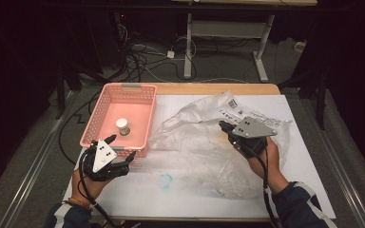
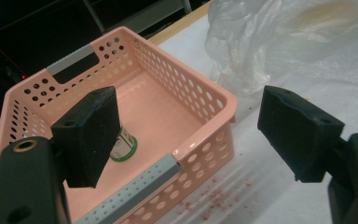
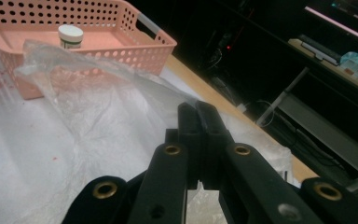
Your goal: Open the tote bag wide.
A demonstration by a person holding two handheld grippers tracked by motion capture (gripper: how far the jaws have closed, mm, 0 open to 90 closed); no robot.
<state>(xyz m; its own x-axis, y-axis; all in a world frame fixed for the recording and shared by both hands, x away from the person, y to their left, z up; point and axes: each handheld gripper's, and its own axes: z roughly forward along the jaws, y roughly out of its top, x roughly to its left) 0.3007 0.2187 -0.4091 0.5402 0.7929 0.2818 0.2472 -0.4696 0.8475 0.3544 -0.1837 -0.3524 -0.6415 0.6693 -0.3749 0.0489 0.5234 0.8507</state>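
On the right half of the desk (image 1: 138, 199), your right tongs (image 3: 199, 116) are clenched on a fold of the clear plastic bag (image 1: 209, 142), which lies crumpled across the white sheet from the middle to the right. Your left tongs (image 2: 186, 135) are released, jaws wide apart with nothing between them, hovering over the near edge of the pink basket (image 1: 145, 114) at the left.

Hazards from this position:
- If you pull the bag sharply, the thin film may tear at the pinch point or slip out of the clenched jaws.
- The bag's left edge lies just beside the basket wall. Dragging the bag could catch that wall and shift the basket.
- The small jar (image 1: 122, 126) stands upright inside the basket. A bump from the left tongs, or a shove on the basket, could topple it.
- Red crumbs (image 2: 214, 198) and a blue smear (image 1: 165, 180) mark the sheet near the basket. Sweeping the bag over them may soil it.

Count:
- plastic bag: one
- basket: one
- jar: one
- tongs: two
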